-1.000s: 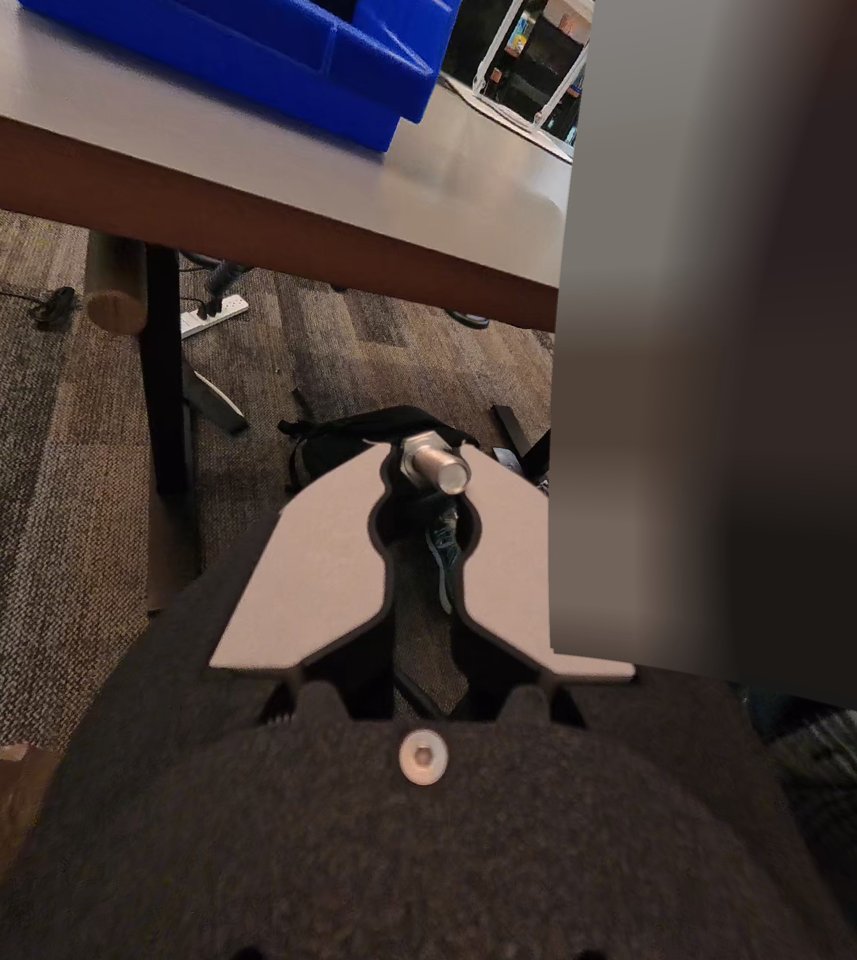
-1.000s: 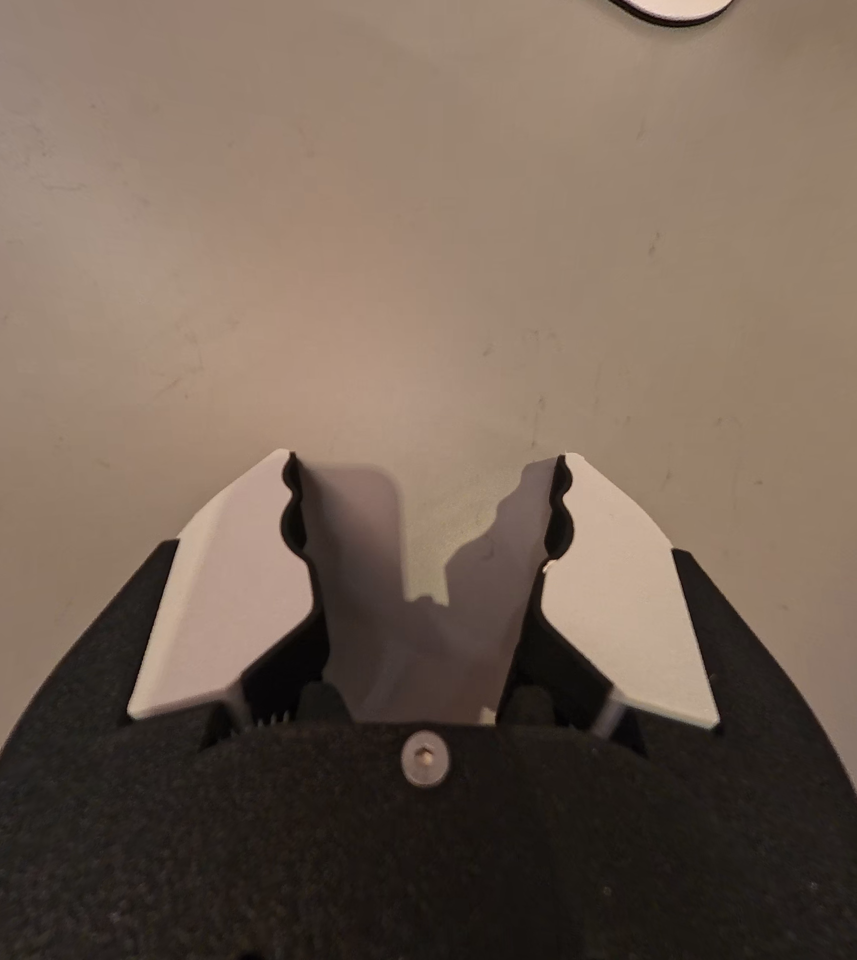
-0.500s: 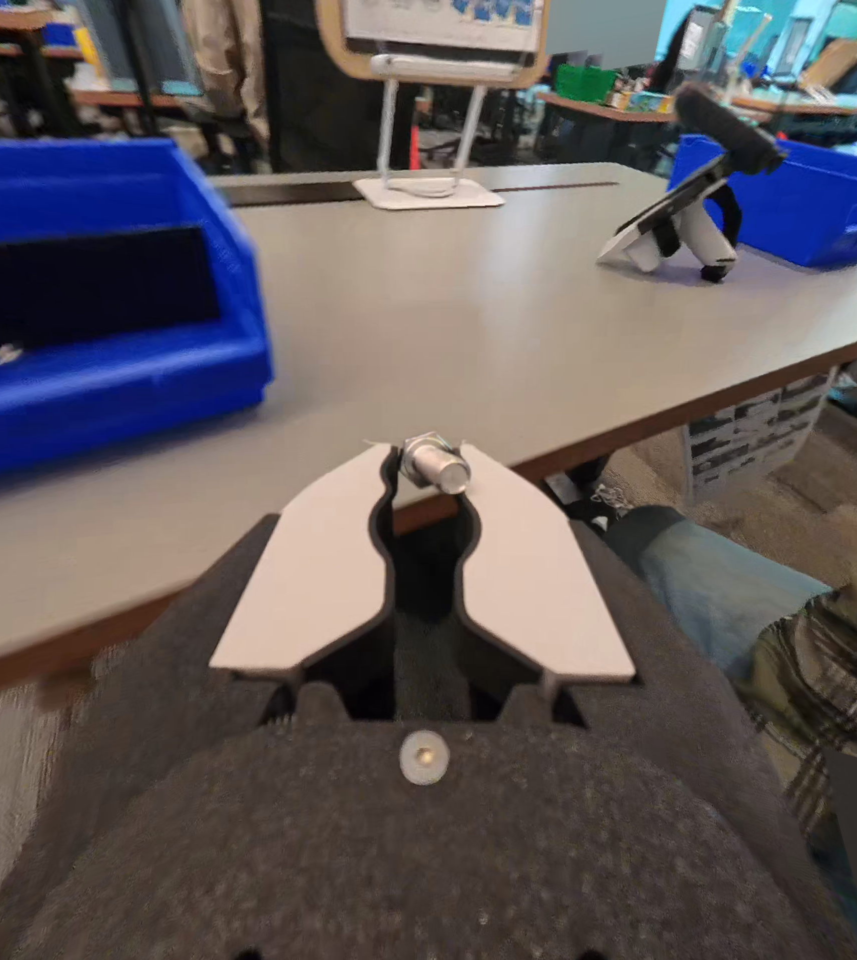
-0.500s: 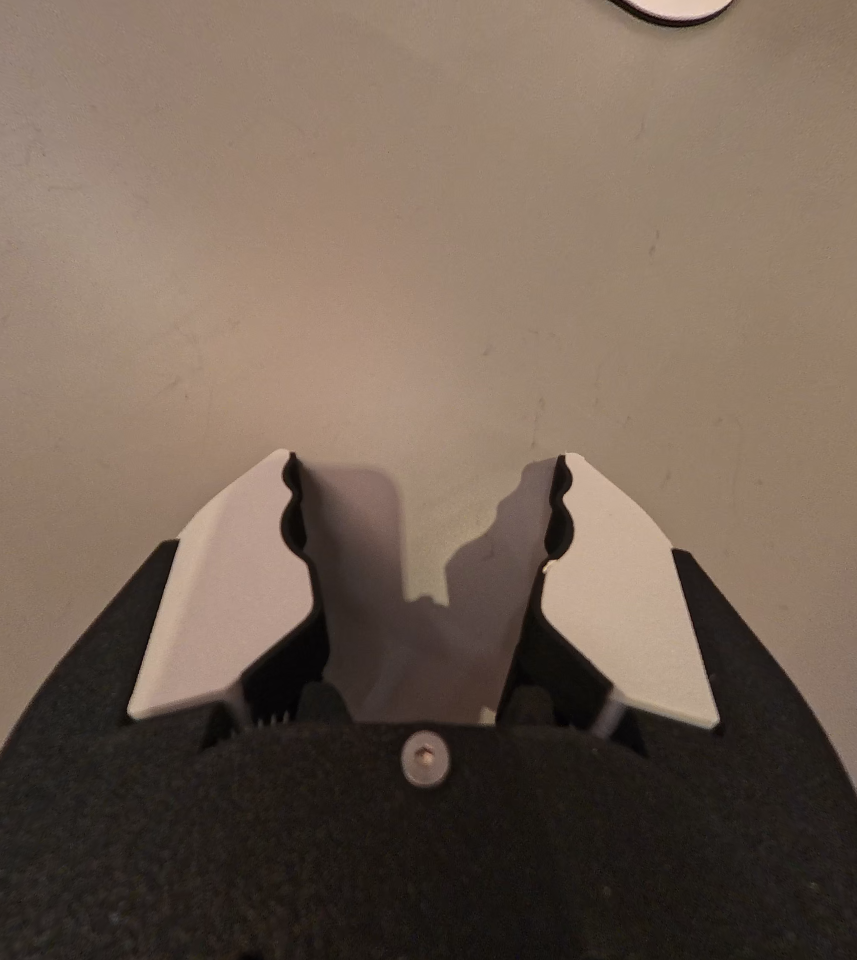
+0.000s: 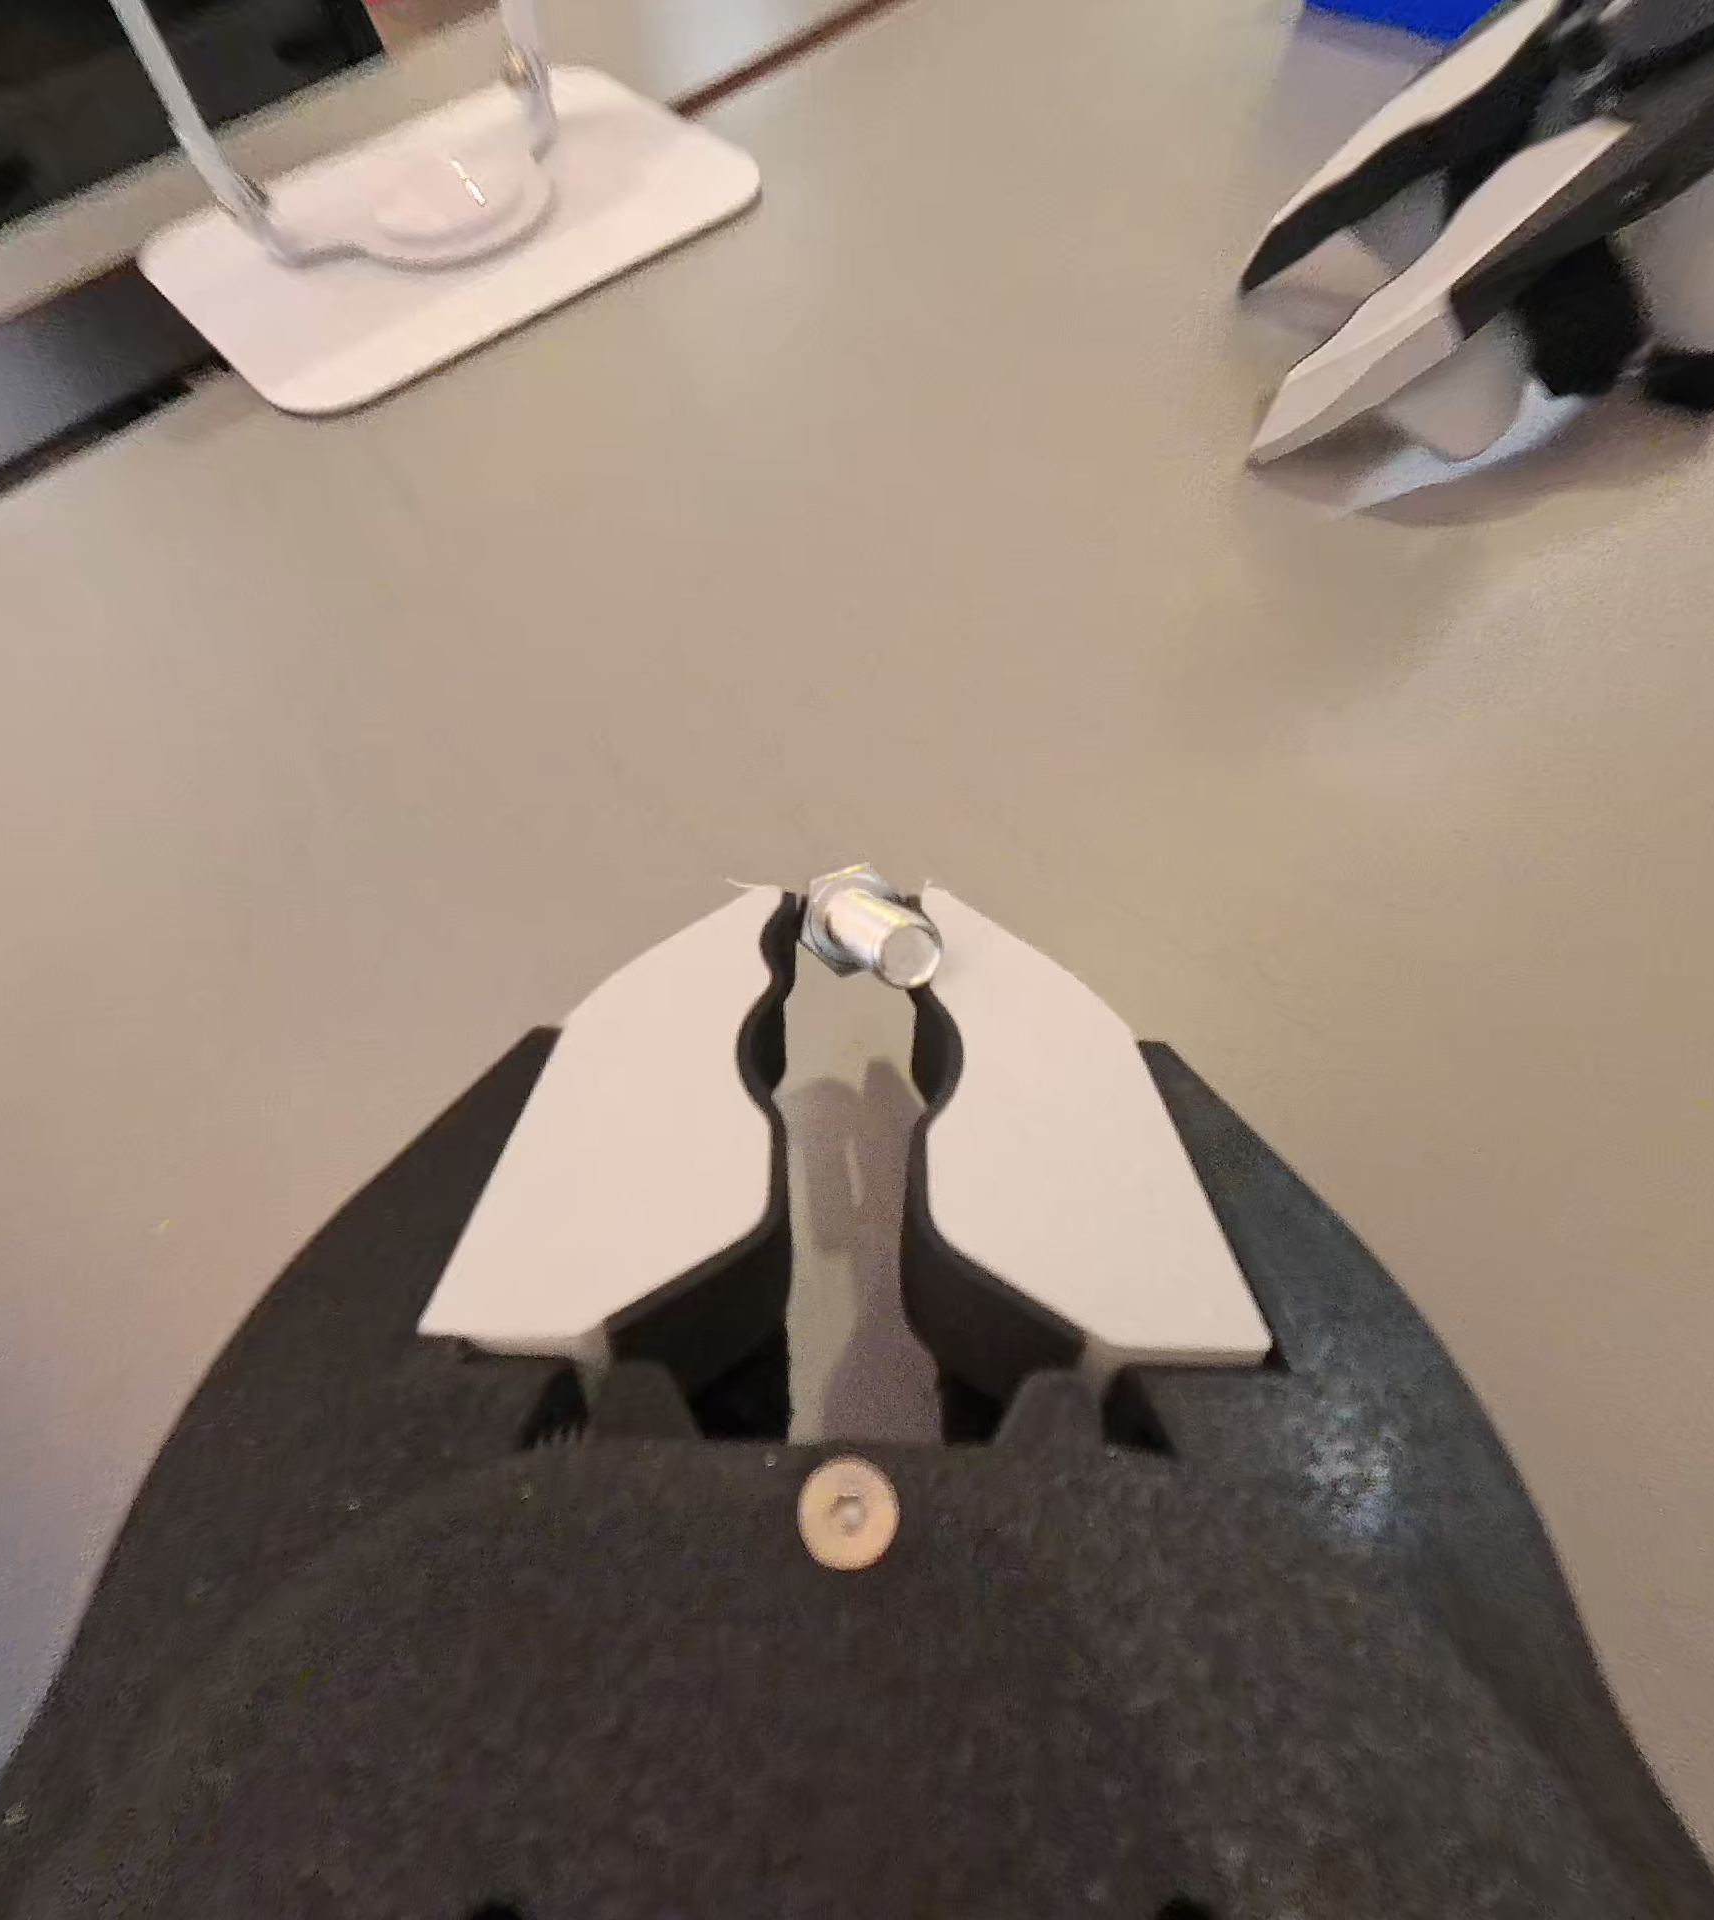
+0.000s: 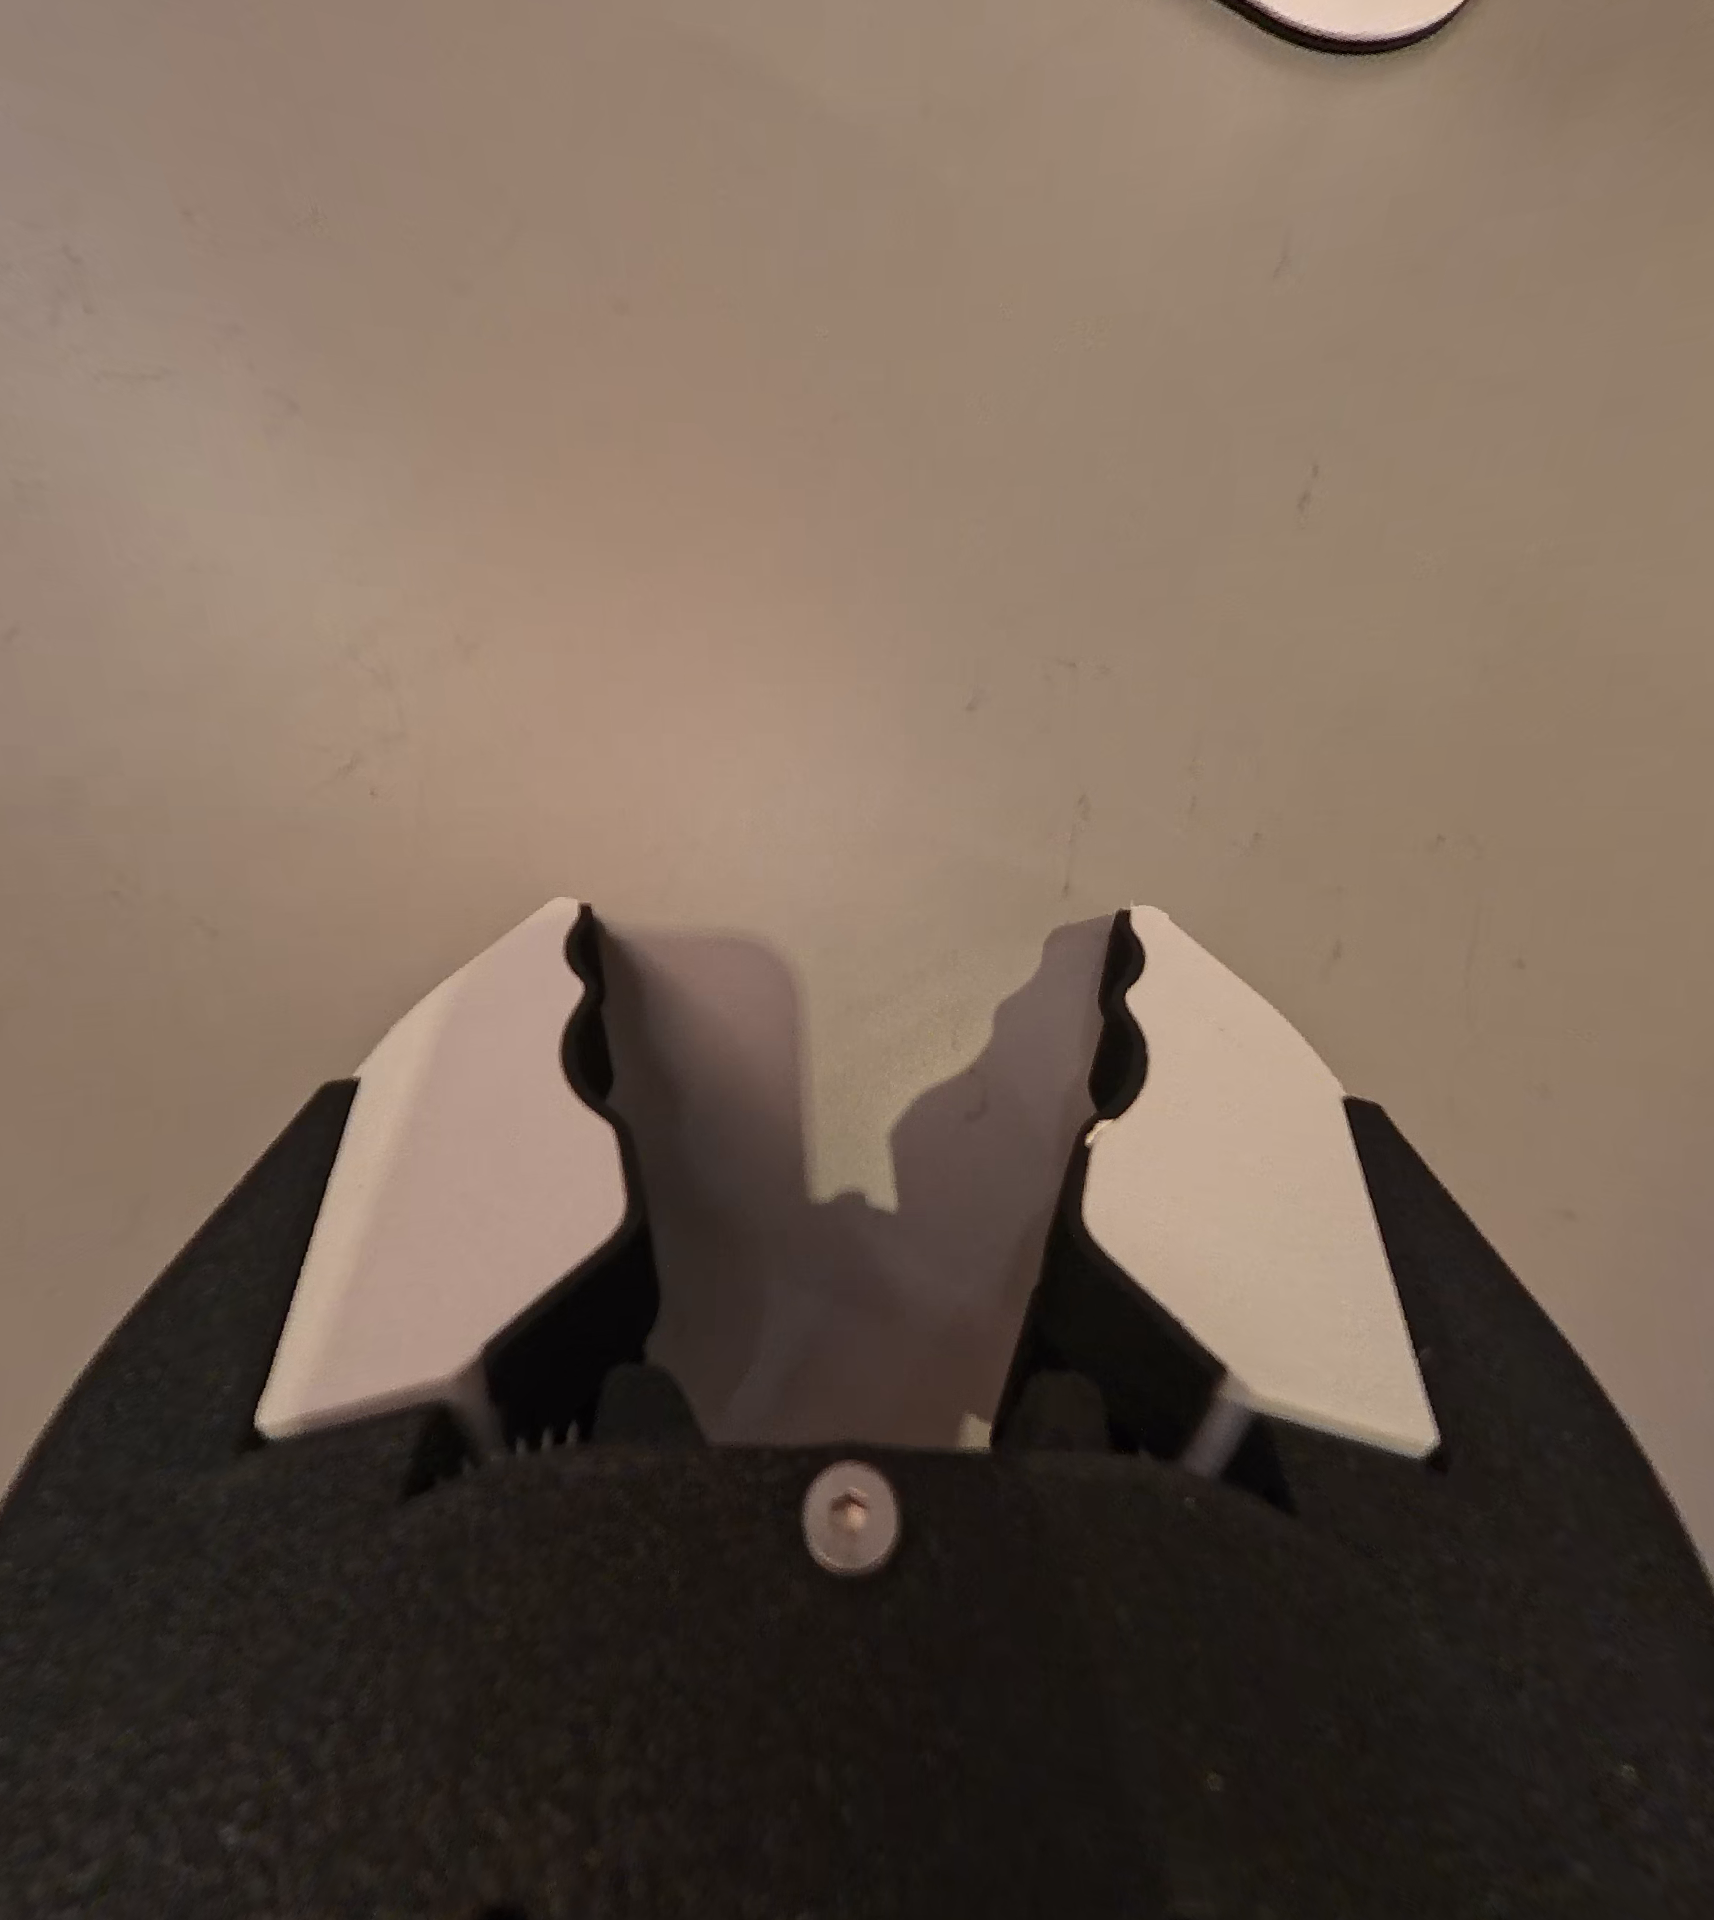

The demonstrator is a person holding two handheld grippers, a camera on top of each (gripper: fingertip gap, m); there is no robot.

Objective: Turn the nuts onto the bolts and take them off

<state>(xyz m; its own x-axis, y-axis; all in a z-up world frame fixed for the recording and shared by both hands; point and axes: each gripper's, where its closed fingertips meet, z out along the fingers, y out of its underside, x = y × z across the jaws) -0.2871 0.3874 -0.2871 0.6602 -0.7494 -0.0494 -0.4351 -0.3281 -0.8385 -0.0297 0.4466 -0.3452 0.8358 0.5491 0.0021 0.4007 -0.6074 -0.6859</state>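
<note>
Upper left of the left wrist view: a flat white rounded-corner stand base [image 5: 458,229] with two shiny bent metal legs, resting on the plain grey-beige tabletop [image 5: 832,582]. Upper right of that view: the right gripper [image 5: 1300,343], white fingers and black body, blurred, tips low over the table with a gap between them. Nothing lying between it and the lower-centre claw. Lower centre: left gripper [image 5: 858,914] clamped on a short silvery steel bolt with a hex nut on it [image 5: 868,935], pinched at the fingertips, smooth round end tilted toward the camera and slightly right. In the right wrist view: right gripper [image 6: 853,920] spread wide, holding nothing, only shadowed table between; white base edge [image 6: 1352,16] at top right.
</note>
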